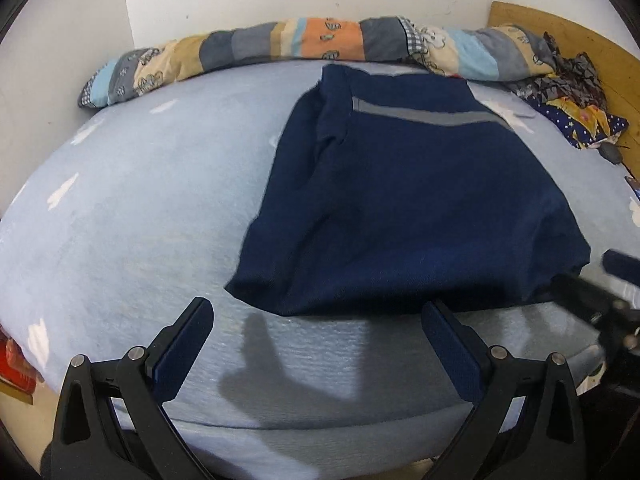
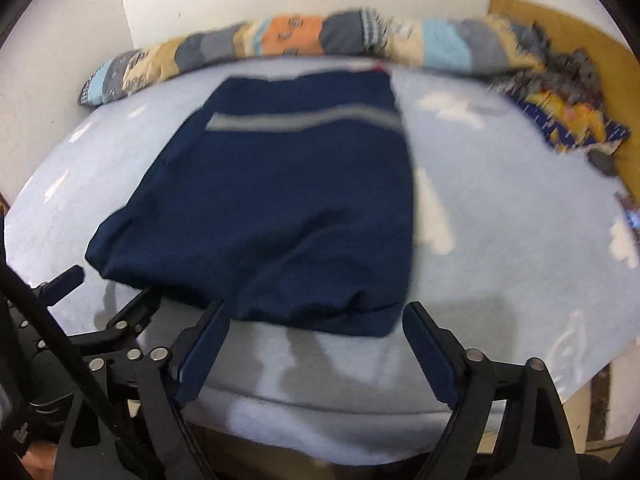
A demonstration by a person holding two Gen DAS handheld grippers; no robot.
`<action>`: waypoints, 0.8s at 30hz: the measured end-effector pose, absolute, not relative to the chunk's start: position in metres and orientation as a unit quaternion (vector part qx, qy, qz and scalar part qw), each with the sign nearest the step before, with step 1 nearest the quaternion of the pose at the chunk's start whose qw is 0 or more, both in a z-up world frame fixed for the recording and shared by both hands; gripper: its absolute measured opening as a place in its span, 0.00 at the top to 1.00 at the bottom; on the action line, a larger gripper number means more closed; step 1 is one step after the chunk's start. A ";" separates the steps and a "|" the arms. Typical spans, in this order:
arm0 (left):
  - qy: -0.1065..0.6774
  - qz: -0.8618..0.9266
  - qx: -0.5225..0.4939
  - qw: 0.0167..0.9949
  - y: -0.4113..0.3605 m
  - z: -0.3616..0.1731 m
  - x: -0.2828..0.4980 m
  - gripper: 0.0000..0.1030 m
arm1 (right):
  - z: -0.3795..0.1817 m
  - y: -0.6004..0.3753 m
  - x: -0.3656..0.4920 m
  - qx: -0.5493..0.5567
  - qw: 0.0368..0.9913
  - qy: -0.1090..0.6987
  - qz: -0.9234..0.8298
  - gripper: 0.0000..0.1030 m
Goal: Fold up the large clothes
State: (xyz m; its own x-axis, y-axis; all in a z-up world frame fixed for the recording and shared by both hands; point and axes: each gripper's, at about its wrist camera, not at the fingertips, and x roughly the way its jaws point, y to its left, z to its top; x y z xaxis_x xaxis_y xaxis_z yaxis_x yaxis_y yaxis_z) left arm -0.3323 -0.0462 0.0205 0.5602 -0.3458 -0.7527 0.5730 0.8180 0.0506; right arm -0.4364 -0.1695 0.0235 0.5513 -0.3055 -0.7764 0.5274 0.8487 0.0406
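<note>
Navy garment (image 1: 408,200) flat on bed (image 1: 120,208)

Bare pale-blue fleece bedsheet (image 1: 120,208) wide open left of the folded navy garment with grey stripe (image 1: 408,200), clear strip along its near hem, rolled patchwork quilt (image 1: 280,44) blocking the far edge, crumpled starry cloth (image 1: 580,120) crowding the far right corner

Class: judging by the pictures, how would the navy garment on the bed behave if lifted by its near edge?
The navy garment is probably floppy: its near hem is wrinkled and bunched. Likely light, lying flat on the bed. Its folded layers may well slide apart.
</note>
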 end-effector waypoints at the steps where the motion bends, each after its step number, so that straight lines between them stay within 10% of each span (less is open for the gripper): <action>1: 0.379 -0.264 0.145 0.875 -0.045 0.024 -0.334 0.00 | 0.027 -0.171 -0.439 0.136 0.872 0.401 -0.245 0.10; 24: 0.332 -0.218 0.142 0.907 -0.027 0.066 -0.340 0.00 | 0.052 -0.152 -0.456 0.113 0.901 0.335 -0.252 0.09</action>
State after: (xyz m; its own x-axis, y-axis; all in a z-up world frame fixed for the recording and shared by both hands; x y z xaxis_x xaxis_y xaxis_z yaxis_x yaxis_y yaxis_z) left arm -0.3402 -0.0273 0.0657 0.6848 -0.3016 -0.6634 0.4899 0.8645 0.1128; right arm -0.4564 -0.1516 0.0524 0.6480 -0.3788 -0.6607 0.5306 0.8469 0.0348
